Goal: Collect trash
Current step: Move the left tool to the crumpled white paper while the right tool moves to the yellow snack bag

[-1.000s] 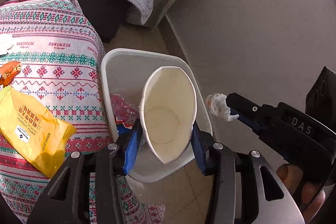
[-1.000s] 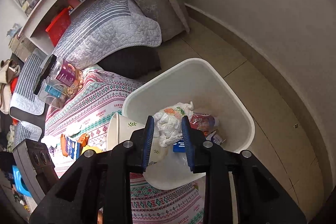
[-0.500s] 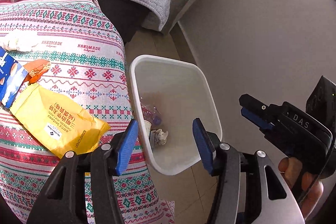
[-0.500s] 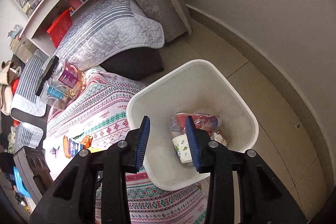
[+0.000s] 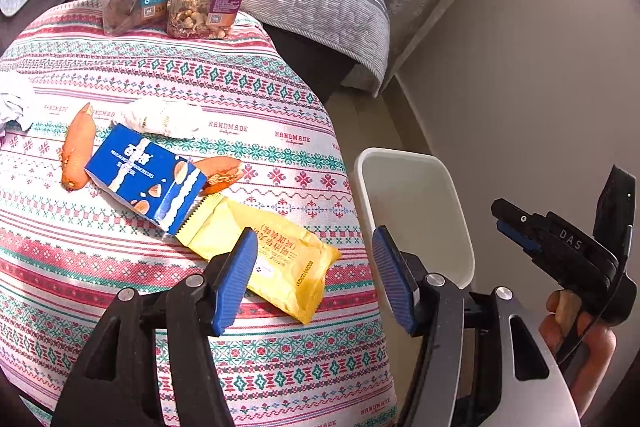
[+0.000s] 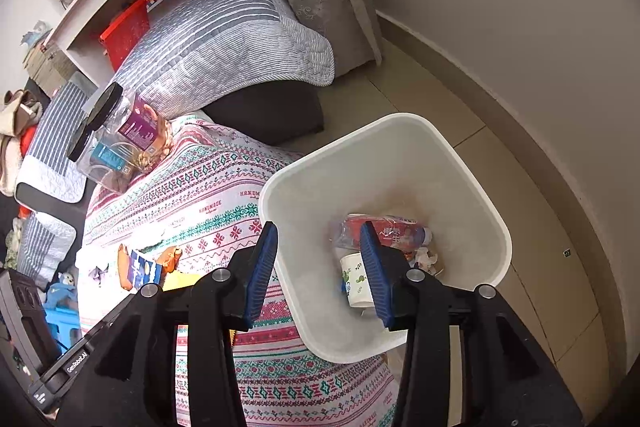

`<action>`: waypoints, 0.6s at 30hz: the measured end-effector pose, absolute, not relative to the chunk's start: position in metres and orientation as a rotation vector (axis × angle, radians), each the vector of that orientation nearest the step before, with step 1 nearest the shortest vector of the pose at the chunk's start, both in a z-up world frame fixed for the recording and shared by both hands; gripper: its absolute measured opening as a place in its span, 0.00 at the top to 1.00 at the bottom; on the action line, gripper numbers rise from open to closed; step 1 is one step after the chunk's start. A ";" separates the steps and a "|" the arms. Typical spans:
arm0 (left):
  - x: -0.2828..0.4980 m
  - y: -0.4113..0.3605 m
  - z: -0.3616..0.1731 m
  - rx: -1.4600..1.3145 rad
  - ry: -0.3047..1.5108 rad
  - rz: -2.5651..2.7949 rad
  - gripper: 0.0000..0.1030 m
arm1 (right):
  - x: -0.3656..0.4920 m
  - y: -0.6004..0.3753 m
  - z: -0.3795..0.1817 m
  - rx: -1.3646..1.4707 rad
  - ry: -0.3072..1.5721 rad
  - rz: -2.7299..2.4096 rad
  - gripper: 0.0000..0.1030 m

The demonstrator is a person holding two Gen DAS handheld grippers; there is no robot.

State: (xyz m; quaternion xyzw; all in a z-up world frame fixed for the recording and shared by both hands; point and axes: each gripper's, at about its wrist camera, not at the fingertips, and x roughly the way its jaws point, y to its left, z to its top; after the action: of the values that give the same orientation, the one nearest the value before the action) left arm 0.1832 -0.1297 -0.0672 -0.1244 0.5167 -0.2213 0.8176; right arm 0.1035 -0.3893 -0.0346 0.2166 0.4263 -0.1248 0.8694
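Left wrist view: the left gripper (image 5: 316,283) has just been opening, its fingers wide and empty above a yellow packet (image 5: 276,259); blue box (image 5: 144,183) beyond, white bin (image 5: 416,211) right.

Right wrist view: the right gripper (image 6: 320,271), likewise just opening, is empty over the bin (image 6: 472,195); paper cup (image 6: 354,279) and bottle (image 6: 400,231) lie inside.

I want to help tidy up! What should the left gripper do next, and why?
Probably move the open, empty left gripper down onto the yellow wrapper and close. It lies nearest, just ahead on the tablecloth, beside the white bin.
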 end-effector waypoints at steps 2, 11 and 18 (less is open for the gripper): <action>0.186 -0.109 -0.059 -0.246 1.097 -0.419 0.38 | 0.106 -0.383 -0.035 0.445 0.895 -0.255 0.59; 0.209 0.009 -0.047 -0.188 1.113 -0.133 0.24 | 0.123 -0.341 -0.033 0.343 0.906 -0.176 0.48; 0.234 0.094 -0.060 -0.337 1.106 0.010 0.20 | 0.141 -0.293 -0.041 0.162 0.954 -0.092 0.36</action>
State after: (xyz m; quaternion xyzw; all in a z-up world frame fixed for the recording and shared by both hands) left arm 0.2342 0.0939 -0.0599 -0.1593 0.5226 0.0047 0.8376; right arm 0.1409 -0.2928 -0.0408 0.0780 0.4583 -0.0441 0.8843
